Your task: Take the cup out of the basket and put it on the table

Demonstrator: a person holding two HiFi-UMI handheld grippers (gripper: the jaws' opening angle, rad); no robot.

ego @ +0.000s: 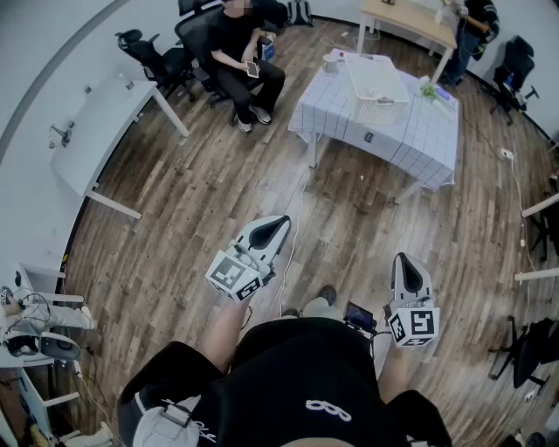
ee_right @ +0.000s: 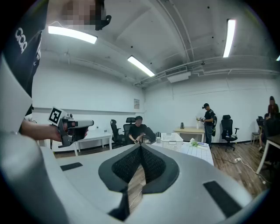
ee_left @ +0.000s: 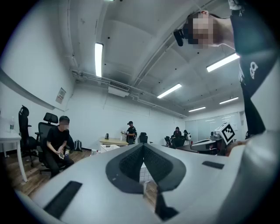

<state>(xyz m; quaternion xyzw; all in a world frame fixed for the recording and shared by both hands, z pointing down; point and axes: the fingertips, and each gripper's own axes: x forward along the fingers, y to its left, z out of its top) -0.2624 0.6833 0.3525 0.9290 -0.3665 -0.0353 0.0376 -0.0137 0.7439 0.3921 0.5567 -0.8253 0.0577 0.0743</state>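
Note:
A white basket (ego: 377, 87) stands on the table with the checked cloth (ego: 419, 140), far across the room. A small grey cup (ego: 332, 61) stands on the table's far left corner, outside the basket; the right gripper view shows that cup (ee_right: 158, 140) next to the basket (ee_right: 171, 141). What lies inside the basket is hidden. My left gripper (ego: 278, 225) and right gripper (ego: 407, 260) are held near my body, over the wooden floor, far from the table. Both point toward the table. The left gripper (ee_left: 142, 144) and right gripper (ee_right: 140, 145) are shut with nothing between their jaws.
A person (ego: 236, 52) sits on a chair left of the table, and another person (ego: 476, 26) stands behind it by a wooden desk (ego: 406, 17). A green object (ego: 428, 87) lies right of the basket. A white desk (ego: 105, 113) lines the left wall. Office chairs (ego: 511, 74) stand around.

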